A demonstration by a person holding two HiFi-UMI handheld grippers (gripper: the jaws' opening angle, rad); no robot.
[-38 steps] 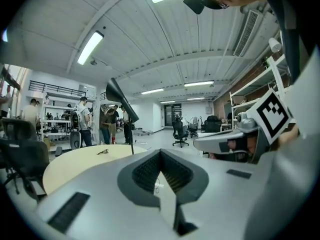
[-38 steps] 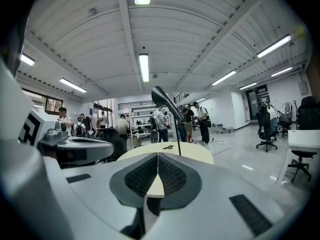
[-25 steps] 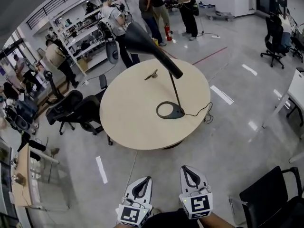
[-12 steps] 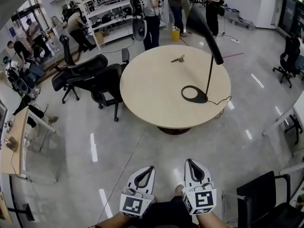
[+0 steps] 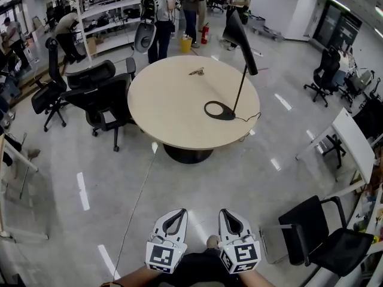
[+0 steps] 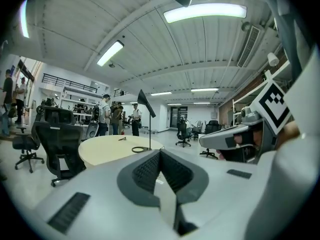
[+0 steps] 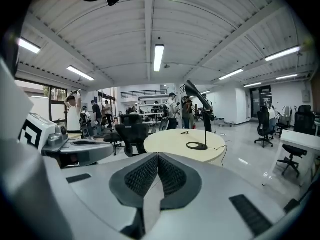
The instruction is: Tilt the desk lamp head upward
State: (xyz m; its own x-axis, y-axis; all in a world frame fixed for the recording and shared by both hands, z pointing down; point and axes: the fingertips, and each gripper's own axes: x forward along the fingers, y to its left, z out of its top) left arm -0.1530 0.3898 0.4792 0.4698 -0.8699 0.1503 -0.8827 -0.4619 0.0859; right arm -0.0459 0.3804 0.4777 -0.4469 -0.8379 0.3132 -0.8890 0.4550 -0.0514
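A black desk lamp stands on the right part of a round beige table (image 5: 173, 109). Its ring base (image 5: 219, 110) lies flat, a thin stem rises from it, and the cone head (image 5: 237, 31) slants downward. Both grippers hang low near my body, well short of the table. The left gripper (image 5: 178, 213) and the right gripper (image 5: 228, 213) are shut with nothing between their jaws. The left gripper view shows its closed jaws (image 6: 160, 152) with the lamp head (image 6: 145, 102) far ahead. The right gripper view shows its closed jaws (image 7: 157, 155) with the lamp base (image 7: 197, 145) on the table beyond.
Black office chairs (image 5: 99, 94) crowd the table's left side. Another black chair (image 5: 317, 235) stands at the lower right, beside a white desk (image 5: 353, 139). Several people (image 5: 158, 11) stand by shelves at the back. A small object (image 5: 196, 72) lies on the table's far side.
I have moved across the floor, so the table and lamp sit in a different place in the head view. Both grippers travelled along and their jaws stayed shut.
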